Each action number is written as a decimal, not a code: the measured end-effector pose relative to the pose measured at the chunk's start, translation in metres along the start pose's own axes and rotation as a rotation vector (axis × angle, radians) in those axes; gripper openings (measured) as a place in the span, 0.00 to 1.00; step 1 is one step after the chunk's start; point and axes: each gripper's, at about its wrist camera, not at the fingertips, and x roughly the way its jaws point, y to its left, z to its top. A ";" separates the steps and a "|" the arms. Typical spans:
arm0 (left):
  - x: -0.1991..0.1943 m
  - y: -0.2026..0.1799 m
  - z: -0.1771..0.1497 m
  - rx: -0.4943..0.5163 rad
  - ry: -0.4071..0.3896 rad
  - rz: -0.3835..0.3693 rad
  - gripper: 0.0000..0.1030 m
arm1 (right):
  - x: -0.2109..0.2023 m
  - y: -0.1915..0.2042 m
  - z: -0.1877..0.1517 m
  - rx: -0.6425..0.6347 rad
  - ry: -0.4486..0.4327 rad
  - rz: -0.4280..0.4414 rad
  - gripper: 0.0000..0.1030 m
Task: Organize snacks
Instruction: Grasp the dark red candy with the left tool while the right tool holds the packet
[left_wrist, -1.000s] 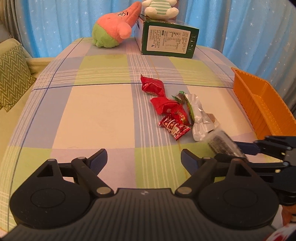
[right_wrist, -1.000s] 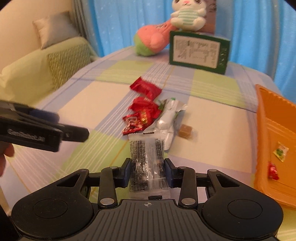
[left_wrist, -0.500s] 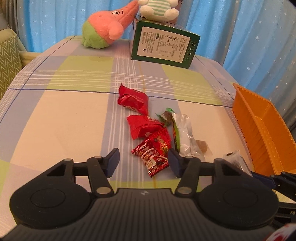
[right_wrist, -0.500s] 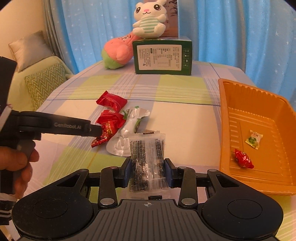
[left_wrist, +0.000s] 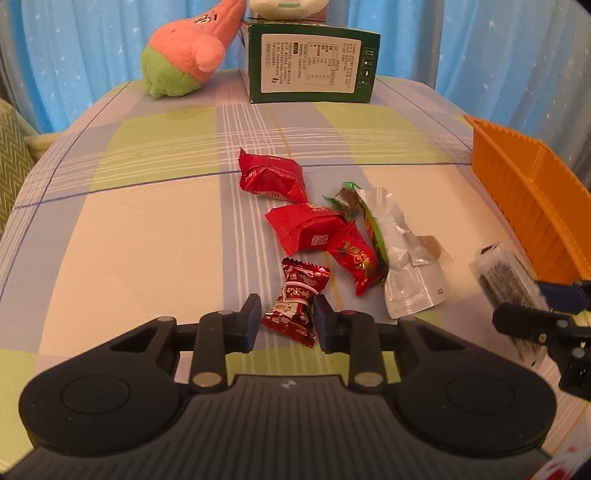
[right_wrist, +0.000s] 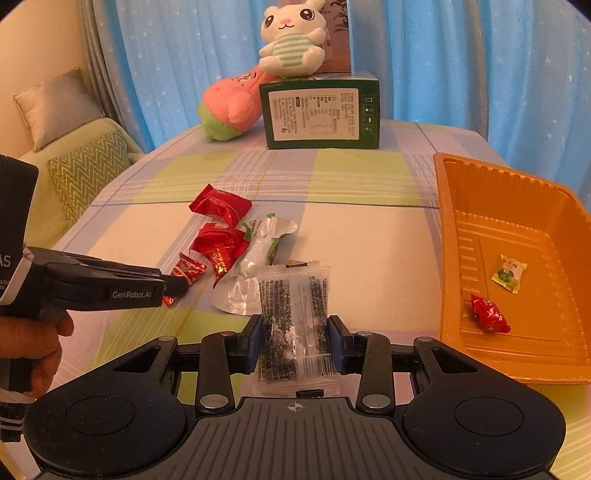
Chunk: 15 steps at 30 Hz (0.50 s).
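Left gripper (left_wrist: 283, 318): jaws closing around the dark red candy (left_wrist: 296, 302) nearest the tray (left_wrist: 532, 206).
Right gripper (right_wrist: 295, 341): clamping a clear packet (right_wrist: 293, 317).
Next: carrying both tray-ward.

Blue star-print curtains (right_wrist: 443, 66) at twelve o'clock, cream wall (right_wrist: 40, 40) and grey drape (right_wrist: 96, 70) at ten, green sofa (right_wrist: 74, 147) with grey cushion (right_wrist: 55, 105) and chevron cushion (right_wrist: 90, 166) at nine, warm light.
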 end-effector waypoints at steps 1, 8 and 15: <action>0.001 -0.001 0.001 0.016 0.000 0.001 0.27 | 0.000 0.000 0.001 0.002 0.001 0.001 0.37; 0.010 -0.009 0.008 0.127 -0.006 -0.017 0.27 | 0.003 -0.001 0.002 0.009 0.006 -0.003 0.37; 0.000 -0.008 0.004 0.102 0.012 -0.037 0.18 | 0.001 0.000 0.001 0.018 0.007 -0.005 0.37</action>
